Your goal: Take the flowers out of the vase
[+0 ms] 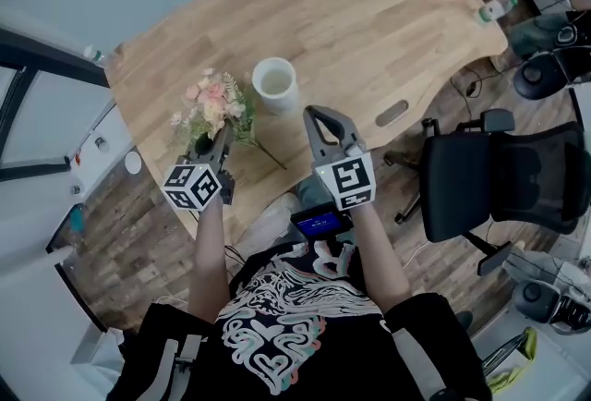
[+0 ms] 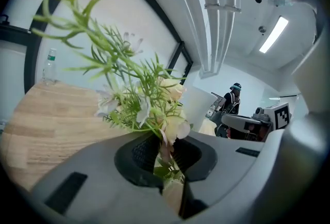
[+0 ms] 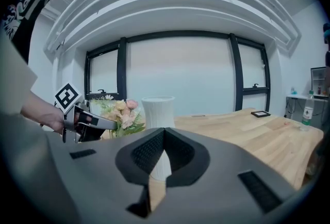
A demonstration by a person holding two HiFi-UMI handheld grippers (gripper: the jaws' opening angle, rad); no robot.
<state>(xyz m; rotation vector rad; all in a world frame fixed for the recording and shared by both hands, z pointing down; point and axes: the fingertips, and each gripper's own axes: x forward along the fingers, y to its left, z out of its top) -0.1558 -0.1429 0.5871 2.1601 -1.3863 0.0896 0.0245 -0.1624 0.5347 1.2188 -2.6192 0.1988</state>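
Nearest the person, the left gripper [image 1: 214, 145] was clamped on the stems of the flowers [image 1: 214, 105], while the right gripper [image 1: 320, 120] had its jaws pressed together on nothing. The flowers were already clear of the white vase [image 1: 274, 83], held low just beside it over the wooden table [image 1: 388, 20]. By that showing, only laying them down and letting go was left.

An office: wide wooden desk [image 1: 369, 39], black mesh swivel chair [image 1: 480, 182], tall dark-framed windows [image 3: 178, 68].
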